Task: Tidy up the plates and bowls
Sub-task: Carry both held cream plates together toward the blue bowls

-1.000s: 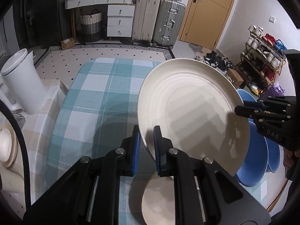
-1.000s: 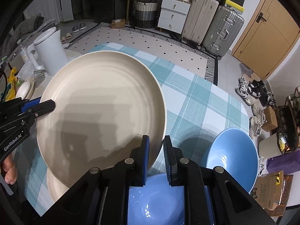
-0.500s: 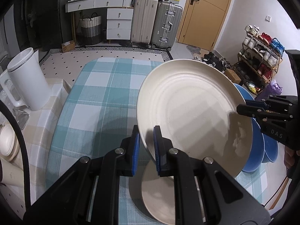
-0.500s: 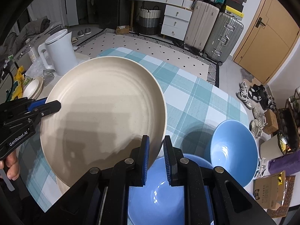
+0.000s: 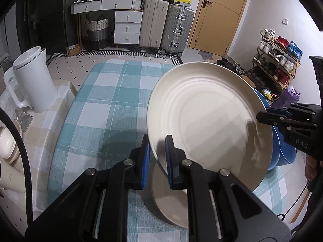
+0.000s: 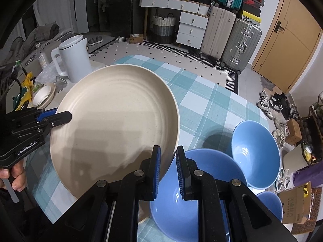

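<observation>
A large cream plate [image 5: 208,125] [image 6: 115,125] hangs tilted above the checked table [image 5: 105,111], held at opposite rims. My left gripper [image 5: 157,141] is shut on its near-left rim and shows in the right wrist view as the left gripper [image 6: 66,116] at the far edge. My right gripper [image 6: 168,151] is shut on the other rim and appears as the right gripper [image 5: 262,115] in the left wrist view. A second cream plate [image 5: 169,201] [image 6: 142,211] lies on the cloth beneath. Three blue bowls [image 6: 201,191] [image 6: 256,155] [image 6: 270,203] stand to the right.
A white kettle [image 5: 34,80] [image 6: 73,60] stands at the table's far left, with small cream dishes [image 6: 43,95] and clutter beside it. The blue bowl [image 5: 282,147] is partly hidden behind the held plate. Suitcases, drawers and a shoe rack stand beyond the table.
Both grippers have carried the cream plate back toward the near side of the table. The lower plate and the blue bowls have come further into view.
</observation>
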`<state>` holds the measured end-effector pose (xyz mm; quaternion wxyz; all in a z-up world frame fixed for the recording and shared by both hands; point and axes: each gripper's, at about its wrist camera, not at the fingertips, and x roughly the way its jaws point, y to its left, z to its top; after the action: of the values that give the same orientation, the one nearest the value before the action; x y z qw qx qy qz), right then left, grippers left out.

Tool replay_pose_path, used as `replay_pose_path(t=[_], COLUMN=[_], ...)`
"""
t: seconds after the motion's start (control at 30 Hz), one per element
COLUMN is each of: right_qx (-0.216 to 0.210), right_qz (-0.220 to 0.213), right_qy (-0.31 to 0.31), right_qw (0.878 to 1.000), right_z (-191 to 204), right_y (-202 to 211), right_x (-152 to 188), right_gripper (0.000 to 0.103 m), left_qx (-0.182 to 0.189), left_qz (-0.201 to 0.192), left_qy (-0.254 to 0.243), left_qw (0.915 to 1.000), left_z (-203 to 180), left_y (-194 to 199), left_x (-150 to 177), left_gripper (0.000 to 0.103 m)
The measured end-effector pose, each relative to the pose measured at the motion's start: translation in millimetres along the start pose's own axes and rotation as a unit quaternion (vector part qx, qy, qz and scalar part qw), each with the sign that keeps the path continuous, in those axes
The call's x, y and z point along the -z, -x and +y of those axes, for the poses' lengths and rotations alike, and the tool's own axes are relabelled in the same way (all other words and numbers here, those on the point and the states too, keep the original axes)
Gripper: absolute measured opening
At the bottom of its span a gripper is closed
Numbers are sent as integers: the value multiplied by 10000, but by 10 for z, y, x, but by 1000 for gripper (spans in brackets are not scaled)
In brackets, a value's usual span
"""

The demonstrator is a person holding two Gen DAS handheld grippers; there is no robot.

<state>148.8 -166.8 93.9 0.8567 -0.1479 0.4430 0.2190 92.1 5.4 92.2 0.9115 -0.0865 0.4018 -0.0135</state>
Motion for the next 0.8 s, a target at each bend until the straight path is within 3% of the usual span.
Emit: replay_pose_path(t=[0.8], right_qx=[-283], right_qz=[-261], right_qy=[-158], right_qw=[9991], right_z=[305], right_y=[157], right_x=[603], right_gripper=[17], left_qx=[81], left_qz=[-13], left_qy=[-31], left_qw=[10000], left_z=[126], left_y=[187], left_x=[504], left_gripper=[11])
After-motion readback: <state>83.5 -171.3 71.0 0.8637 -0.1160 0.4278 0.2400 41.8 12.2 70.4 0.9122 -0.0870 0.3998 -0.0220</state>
